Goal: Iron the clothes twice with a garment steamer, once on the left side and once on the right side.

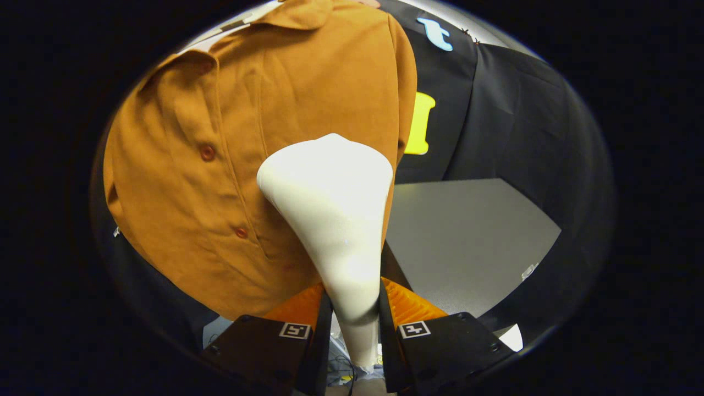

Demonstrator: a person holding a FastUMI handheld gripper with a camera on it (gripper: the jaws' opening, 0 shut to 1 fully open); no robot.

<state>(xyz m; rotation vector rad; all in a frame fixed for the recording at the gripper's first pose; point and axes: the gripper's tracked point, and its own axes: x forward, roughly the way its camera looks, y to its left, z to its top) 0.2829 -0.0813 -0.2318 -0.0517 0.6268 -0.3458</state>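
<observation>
Tongs [352,308] clamped on the steamer [335,220]: both fingers press against the narrow white handle, one on each side, with the handle running on down between them and out below. Each finger carries a small square marker on its top face.

Steamer: white, smooth body, widening from the gripped neck into a broad rounded head ahead of the tongs. The head lies against the front of the shirt [236,165]; the exact contact face is hidden behind the head itself.

Shirt: orange-brown, hanging upright ahead of the tongs and to their left, collar at the top. A button strip runs down it to the left of the steamer head, with two buttons [207,152] visible. The head sits to the right of that strip, near the shirt's right-hand edge. Fabric shows light creases along the strip and near the hem.

Table [467,236]: grey, flat top, ahead of the tongs and to their right, beyond the shirt's edge. Black cloth wall behind shirt and table.
</observation>
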